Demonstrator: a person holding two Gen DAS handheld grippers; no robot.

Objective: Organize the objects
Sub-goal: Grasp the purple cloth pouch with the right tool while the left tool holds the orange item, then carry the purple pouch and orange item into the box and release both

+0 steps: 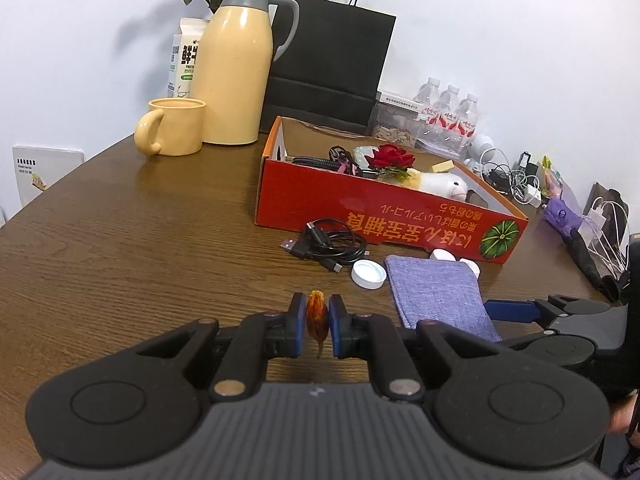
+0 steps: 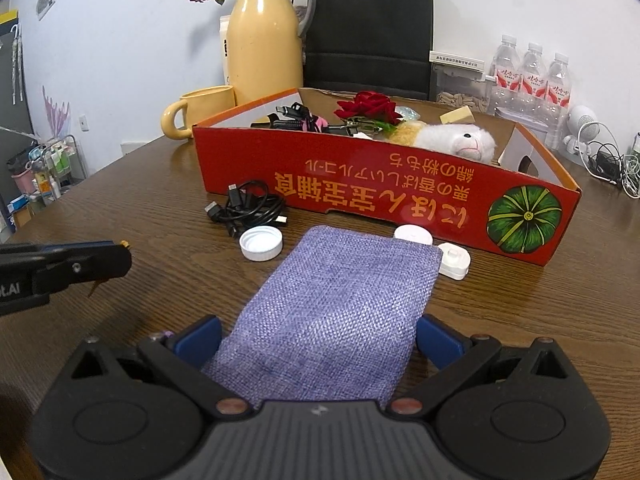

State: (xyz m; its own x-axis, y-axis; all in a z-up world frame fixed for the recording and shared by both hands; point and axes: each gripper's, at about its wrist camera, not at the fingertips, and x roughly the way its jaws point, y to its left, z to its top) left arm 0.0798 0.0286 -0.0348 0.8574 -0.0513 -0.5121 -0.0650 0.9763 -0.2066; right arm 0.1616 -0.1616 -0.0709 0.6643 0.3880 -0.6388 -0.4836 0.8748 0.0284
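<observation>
My left gripper (image 1: 316, 320) is shut on a small orange, petal-like piece (image 1: 317, 312), held just above the wooden table (image 1: 140, 240). In the right wrist view that gripper (image 2: 120, 258) reaches in from the left. My right gripper (image 2: 318, 340) stands wide, its blue pads at either long edge of a flat purple woven pouch (image 2: 340, 292) that lies uncrumpled on the table. Behind the pouch is a red cardboard box (image 2: 380, 196) holding a plush toy (image 2: 460, 142), a red rose (image 2: 368, 106) and cables.
In front of the box lie a coiled black USB cable (image 2: 248, 208), a white bottle cap (image 2: 261, 243) and two small white pieces (image 2: 454, 260). A yellow mug (image 1: 172, 126), a thermos jug (image 1: 236, 64), a black bag (image 1: 332, 64) and water bottles (image 1: 452, 114) line the back.
</observation>
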